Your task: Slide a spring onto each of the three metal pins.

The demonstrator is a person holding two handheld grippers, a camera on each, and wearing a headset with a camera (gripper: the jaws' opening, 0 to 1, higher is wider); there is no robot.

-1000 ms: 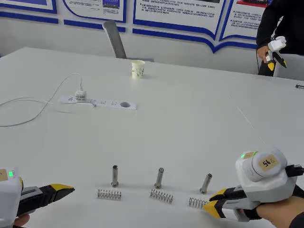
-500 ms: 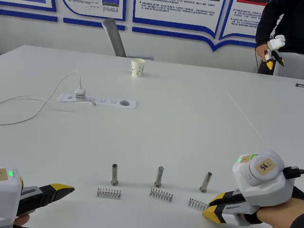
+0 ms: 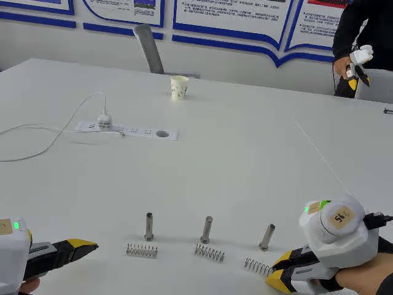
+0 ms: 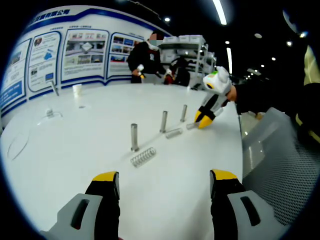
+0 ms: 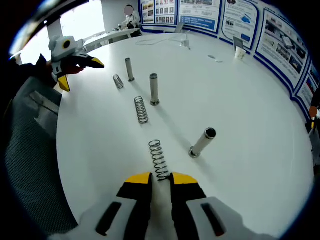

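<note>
Three metal pins stand in a row on the white table [image 3: 245,153]: left pin [image 3: 148,226], middle pin [image 3: 207,229], right pin [image 3: 267,236]. A spring lies in front of each: left spring [image 3: 141,250], middle spring [image 3: 209,252], right spring [image 3: 256,266]. My right gripper [image 3: 277,271] lies low on the table at the right spring's near end. In the right gripper view its jaws [image 5: 161,180] stand narrowly together with the right spring's [image 5: 158,157] end between them. My left gripper [image 4: 165,177] is open and holds nothing, short of the left spring [image 4: 143,156].
A white power strip [image 3: 129,131] with a cable lies mid-table on the left, and a paper cup [image 3: 178,87] stands behind it. A grey chair [image 3: 147,48] is at the far edge. A person [image 3: 359,43] stands at the back right.
My right gripper has sunk lower and closer to the near edge, and its jaws have drawn together on the right spring's end. The left gripper has barely moved.
</note>
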